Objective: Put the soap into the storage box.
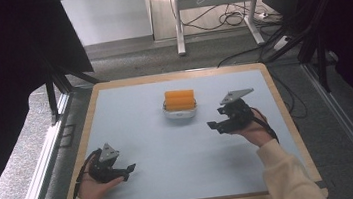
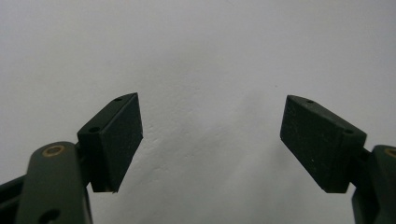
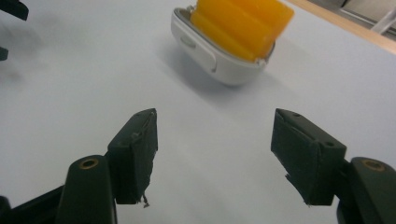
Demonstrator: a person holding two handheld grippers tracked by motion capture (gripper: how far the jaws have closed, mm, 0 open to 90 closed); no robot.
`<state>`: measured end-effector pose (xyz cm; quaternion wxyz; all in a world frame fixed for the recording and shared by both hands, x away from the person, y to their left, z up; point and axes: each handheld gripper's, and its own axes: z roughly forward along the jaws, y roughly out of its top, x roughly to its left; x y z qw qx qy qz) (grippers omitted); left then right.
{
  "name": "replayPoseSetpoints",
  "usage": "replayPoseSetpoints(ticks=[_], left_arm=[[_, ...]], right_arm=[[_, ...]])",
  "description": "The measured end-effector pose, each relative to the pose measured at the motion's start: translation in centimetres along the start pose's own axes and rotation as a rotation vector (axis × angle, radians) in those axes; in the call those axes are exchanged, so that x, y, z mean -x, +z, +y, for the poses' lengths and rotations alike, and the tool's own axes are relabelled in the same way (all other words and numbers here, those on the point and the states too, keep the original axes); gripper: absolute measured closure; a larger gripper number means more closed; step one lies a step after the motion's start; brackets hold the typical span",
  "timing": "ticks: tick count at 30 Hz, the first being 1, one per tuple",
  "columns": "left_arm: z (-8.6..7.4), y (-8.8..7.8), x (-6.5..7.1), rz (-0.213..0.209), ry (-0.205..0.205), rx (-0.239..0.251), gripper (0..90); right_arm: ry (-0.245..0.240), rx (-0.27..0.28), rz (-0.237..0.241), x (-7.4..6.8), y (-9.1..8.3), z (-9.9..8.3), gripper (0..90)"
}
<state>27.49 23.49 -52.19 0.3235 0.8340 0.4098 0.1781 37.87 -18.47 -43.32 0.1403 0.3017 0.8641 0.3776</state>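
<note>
At the near left corner of the table (image 1: pixel 128 92), the left gripper (image 1: pixel 131 169) rests low in the person's left hand (image 1: pixel 91 187), its nose pointing toward the middle of the pale blue surface. In the left gripper view its two black jaws stand spread wide, with nothing between the pads (image 2: pixel 119 140) but bare tabletop. Farther in and on the right side, the right hand (image 1: pixel 253 131) holds the right gripper (image 1: pixel 212 125) above the surface, a cream sleeve (image 1: pixel 286 172) running back from it to the near edge; the gripper's nose points left, toward the table's centre. The right gripper view shows its jaws also apart and gripping nothing, the pads (image 3: pixel 140 149) framing an empty stretch of table. Beyond them, near but clearly apart from the jaw tips, lies a white holder (image 3: pixel 219 58) with rounded sides, carrying a ribbed orange block (image 3: pixel 243 23) that sticks up out of it. In the high view the same white holder (image 1: pixel 180 113) sits just behind the table's centre, with the orange block (image 1: pixel 180 99) on top, a little up and to the left of the right gripper and well apart from the left one. Past the far wooden edge lie a grey floor and loose cables (image 1: pixel 228 19) around a desk frame.
</note>
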Motion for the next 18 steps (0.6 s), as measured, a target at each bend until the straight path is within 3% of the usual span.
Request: replayPoseSetpoints(ticks=[4,9,12,18], left_arm=[[0.0,0.0,0.0,0.000,0.004,0.002,21.1],[0.1,-0.1,-0.1,0.003,0.003,0.005,21.1],[0.2,0.0,-0.2,0.005,0.002,0.007,21.1],[0.4,-0.1,-0.3,0.002,-0.008,0.011,21.0]], right_arm=[[0.027,0.010,-0.022,-0.8,-1.1,-2.7,32.2],[0.016,-0.015,-0.030,-1.9,-1.2,-5.0,31.2],[0.011,-0.025,-0.045,-1.9,-0.9,-5.5,30.8],[0.031,0.042,-0.052,-1.7,-1.5,-5.2,28.3]])
